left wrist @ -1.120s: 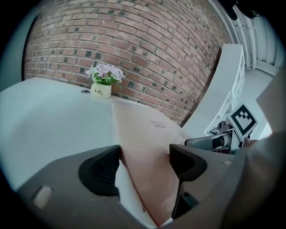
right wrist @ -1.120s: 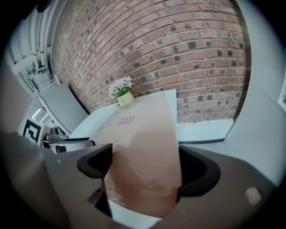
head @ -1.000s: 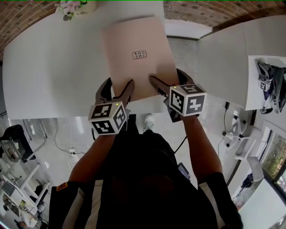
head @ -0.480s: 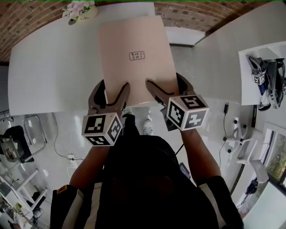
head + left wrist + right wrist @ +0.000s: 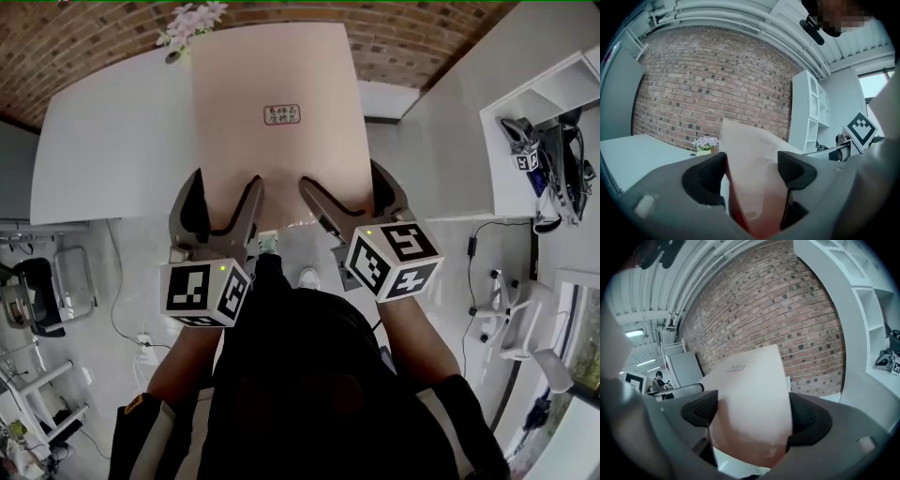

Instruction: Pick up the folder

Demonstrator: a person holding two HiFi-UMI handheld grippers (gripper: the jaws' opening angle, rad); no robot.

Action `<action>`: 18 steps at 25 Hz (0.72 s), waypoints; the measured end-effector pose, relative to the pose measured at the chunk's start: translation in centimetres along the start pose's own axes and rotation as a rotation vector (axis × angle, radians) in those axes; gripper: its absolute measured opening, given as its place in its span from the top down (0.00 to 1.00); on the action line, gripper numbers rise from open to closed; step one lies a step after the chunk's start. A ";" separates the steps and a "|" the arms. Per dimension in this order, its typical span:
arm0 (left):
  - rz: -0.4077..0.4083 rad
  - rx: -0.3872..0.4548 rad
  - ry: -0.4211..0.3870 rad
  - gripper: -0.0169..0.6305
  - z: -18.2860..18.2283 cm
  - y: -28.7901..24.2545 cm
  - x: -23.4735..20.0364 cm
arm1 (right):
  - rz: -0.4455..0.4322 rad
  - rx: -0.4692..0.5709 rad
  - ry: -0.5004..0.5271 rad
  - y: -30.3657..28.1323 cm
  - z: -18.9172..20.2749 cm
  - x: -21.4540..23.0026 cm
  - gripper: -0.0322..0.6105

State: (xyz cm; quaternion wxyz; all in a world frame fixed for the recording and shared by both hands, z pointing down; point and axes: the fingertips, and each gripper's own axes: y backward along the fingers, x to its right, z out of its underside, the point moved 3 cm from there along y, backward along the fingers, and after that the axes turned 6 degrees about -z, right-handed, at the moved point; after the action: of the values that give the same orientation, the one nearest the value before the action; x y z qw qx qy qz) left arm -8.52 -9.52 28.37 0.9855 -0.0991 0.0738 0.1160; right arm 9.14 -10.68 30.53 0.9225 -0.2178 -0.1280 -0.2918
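A pale pink folder [image 5: 277,122] with a small printed label hangs in the air above the white table [image 5: 103,141], held by its near edge. My left gripper [image 5: 222,202] grips the near left part of that edge, and my right gripper [image 5: 349,192] grips the near right part. In the left gripper view the folder [image 5: 754,173] runs up between the jaws of the left gripper [image 5: 750,171] from deep in their throat. The right gripper view shows the folder [image 5: 750,399] the same way inside the right gripper [image 5: 750,414]. Both are shut on it.
A small pot of flowers [image 5: 192,19] stands at the table's far edge by the brick wall. A white shelf unit [image 5: 553,159] at the right holds dark tools. A black chair [image 5: 37,291] stands at the lower left on the floor.
Both grippers have lifted the folder higher and farther off the table. It now covers more of the view, and the table has dropped away below.
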 end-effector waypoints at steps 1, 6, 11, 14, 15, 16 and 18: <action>-0.003 0.016 -0.006 0.44 -0.5 0.8 0.4 | -0.005 0.012 0.004 0.8 -0.2 -0.5 0.25; -0.037 0.059 -0.021 0.43 -2.2 4.8 2.2 | -0.037 0.051 0.036 4.3 -0.7 -2.7 0.25; -0.098 0.100 -0.032 0.43 -2.8 8.1 2.3 | -0.083 0.073 0.099 5.9 -0.6 -5.2 0.25; -0.123 0.101 -0.024 0.43 -2.4 9.3 1.2 | -0.100 0.065 0.116 5.7 0.2 -6.6 0.25; -0.128 0.105 -0.021 0.43 -2.3 9.6 0.9 | -0.103 0.061 0.114 5.5 0.4 -6.9 0.25; -0.130 0.109 -0.020 0.43 -2.2 9.7 0.6 | -0.105 0.058 0.113 5.4 0.6 -7.1 0.25; -0.128 0.108 -0.022 0.43 -2.2 9.8 0.2 | -0.105 0.058 0.112 5.2 0.6 -7.5 0.25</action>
State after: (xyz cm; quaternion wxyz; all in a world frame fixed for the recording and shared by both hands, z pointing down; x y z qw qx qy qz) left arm -10.98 -0.64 24.41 0.9956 -0.0491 0.0626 0.0495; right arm 6.18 -2.99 26.67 0.9175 -0.1673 -0.0960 -0.3477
